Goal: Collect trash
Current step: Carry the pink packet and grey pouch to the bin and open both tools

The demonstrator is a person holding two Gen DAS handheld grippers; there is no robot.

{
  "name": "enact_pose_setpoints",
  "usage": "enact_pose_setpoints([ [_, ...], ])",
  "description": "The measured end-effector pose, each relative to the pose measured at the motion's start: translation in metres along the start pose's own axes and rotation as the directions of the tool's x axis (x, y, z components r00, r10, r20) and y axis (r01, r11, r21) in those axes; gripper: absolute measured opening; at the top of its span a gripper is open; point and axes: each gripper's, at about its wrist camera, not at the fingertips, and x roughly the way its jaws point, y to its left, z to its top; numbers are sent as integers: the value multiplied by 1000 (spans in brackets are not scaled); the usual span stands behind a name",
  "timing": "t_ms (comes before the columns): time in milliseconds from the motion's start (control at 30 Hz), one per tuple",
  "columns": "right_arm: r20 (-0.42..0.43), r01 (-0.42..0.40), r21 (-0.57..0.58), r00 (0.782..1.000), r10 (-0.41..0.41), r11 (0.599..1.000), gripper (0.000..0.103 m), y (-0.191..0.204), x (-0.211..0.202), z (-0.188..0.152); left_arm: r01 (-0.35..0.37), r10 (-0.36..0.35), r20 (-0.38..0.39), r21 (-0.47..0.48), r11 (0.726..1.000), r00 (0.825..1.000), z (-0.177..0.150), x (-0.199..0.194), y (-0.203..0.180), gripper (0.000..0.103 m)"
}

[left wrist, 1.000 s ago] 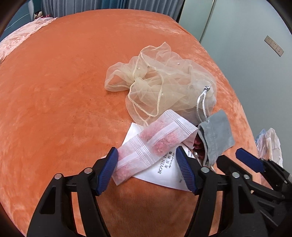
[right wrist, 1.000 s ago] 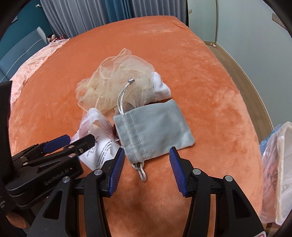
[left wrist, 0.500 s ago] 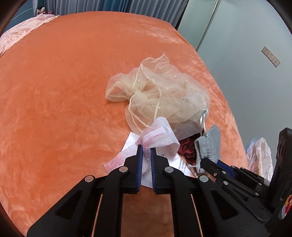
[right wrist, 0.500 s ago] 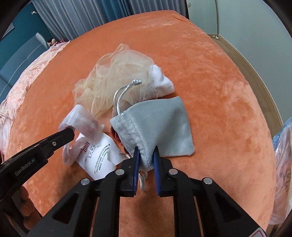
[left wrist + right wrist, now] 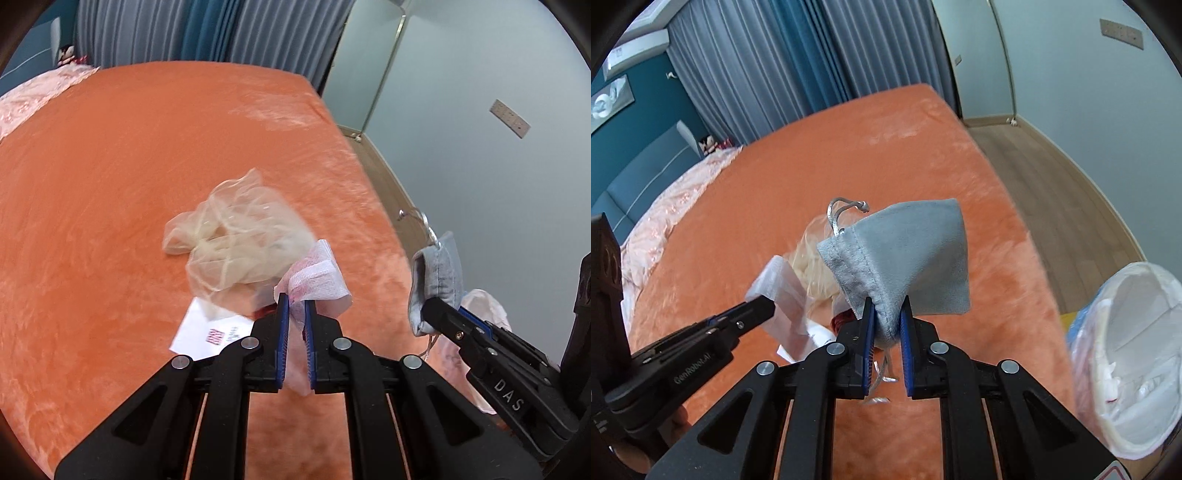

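My left gripper (image 5: 294, 306) is shut on a pink and white plastic packet (image 5: 317, 280), held above the orange bed (image 5: 110, 184). My right gripper (image 5: 887, 310) is shut on the neck of a grey velvet drawstring pouch (image 5: 908, 258), also lifted off the bed; its silver cord (image 5: 842, 212) sticks up. The pouch (image 5: 437, 273) and right gripper appear at the right of the left wrist view. A beige mesh bag (image 5: 240, 232) and a white printed paper (image 5: 210, 328) still lie on the bed. The packet (image 5: 783, 295) shows in the right wrist view too.
A white-lined trash bag (image 5: 1130, 354) stands open beside the bed at the right. Pink bedding (image 5: 665, 218) lies at the bed's far left. Grey and blue curtains (image 5: 798, 62) hang behind. Wooden floor (image 5: 1052, 177) runs along the right wall.
Both grippers closed, the left on the packet and the right on the pouch, then rose with them off the bed. The mesh bag and paper stayed down.
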Motion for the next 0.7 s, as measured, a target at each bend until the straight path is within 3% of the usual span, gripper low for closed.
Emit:
enact_pose_setpoints([
  [367, 122, 64, 84, 990, -74, 994, 12, -80, -84, 4, 104, -106, 13, 118, 988, 994, -6, -19, -115, 8],
  [700, 147, 130, 196, 976, -160, 972, 12, -161, -124, -19, 196, -191, -46, 237, 951, 981, -28, -6, -211, 8],
])
